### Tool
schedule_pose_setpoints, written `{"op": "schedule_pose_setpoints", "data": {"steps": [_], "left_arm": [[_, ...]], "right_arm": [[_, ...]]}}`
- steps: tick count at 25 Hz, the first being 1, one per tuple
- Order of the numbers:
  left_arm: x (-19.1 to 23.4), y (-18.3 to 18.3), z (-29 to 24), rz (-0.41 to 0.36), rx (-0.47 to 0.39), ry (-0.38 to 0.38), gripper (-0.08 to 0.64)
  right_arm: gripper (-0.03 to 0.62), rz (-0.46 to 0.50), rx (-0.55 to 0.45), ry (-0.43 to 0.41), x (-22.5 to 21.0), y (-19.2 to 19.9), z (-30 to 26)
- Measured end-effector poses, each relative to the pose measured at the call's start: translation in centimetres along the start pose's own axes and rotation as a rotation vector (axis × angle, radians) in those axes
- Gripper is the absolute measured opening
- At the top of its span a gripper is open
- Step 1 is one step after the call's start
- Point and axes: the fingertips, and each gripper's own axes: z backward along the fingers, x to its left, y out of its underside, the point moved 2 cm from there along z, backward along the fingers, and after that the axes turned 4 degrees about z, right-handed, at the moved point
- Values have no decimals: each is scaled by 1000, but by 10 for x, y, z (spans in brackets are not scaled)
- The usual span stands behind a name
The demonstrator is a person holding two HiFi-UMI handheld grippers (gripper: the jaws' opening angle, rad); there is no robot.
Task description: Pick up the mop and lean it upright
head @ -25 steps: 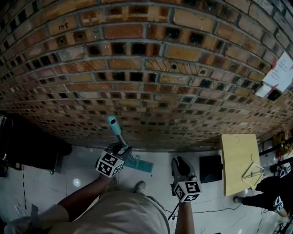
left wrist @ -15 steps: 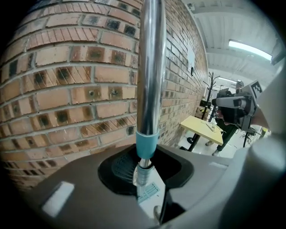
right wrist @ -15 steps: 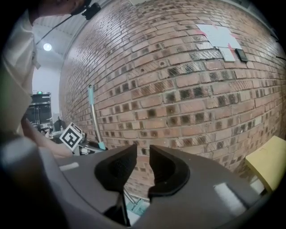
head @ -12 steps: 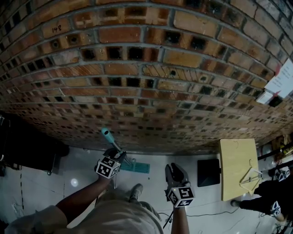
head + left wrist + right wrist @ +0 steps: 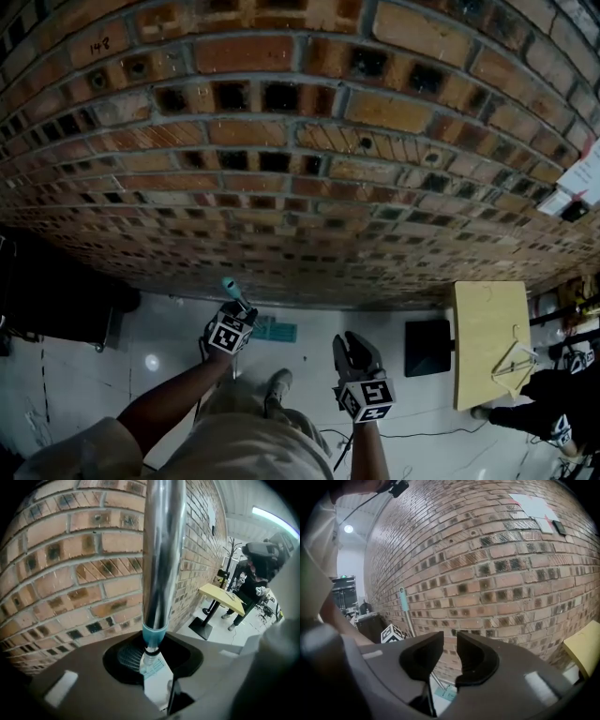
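Left gripper [image 5: 238, 313] grips the mop [image 5: 161, 550], already upright near the wall [image 5: 300, 141]; leaning and releasing remain. Right gripper [image 5: 353, 349] is empty, slightly open.

A brick wall [image 5: 300, 141] fills the upper frame. Below lies a pale glossy floor [image 5: 169, 319], a yellow table [image 5: 487, 337] at right, a dark cabinet [image 5: 56, 300] at left.

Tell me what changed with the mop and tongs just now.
The left tongs, clamped on the silver, teal-tipped mop handle, sank toward the white floor, lowering the handle beside the red brick wall. Nothing was grabbed or released. The flat teal mop head stayed on the floor; the right tongs stayed open and empty.
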Motion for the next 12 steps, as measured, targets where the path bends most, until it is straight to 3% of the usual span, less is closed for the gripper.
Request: {"op": "schedule_pose_setpoints", "data": {"steps": [7,12], "left_arm": [[24,45,-44,4,149,-28,121],[30,66,-70,-62,210,0,121]], "right_arm": [[84,-11,40,-16,2,17,-14],[84,-18,74,-22,5,30,-23]]}}
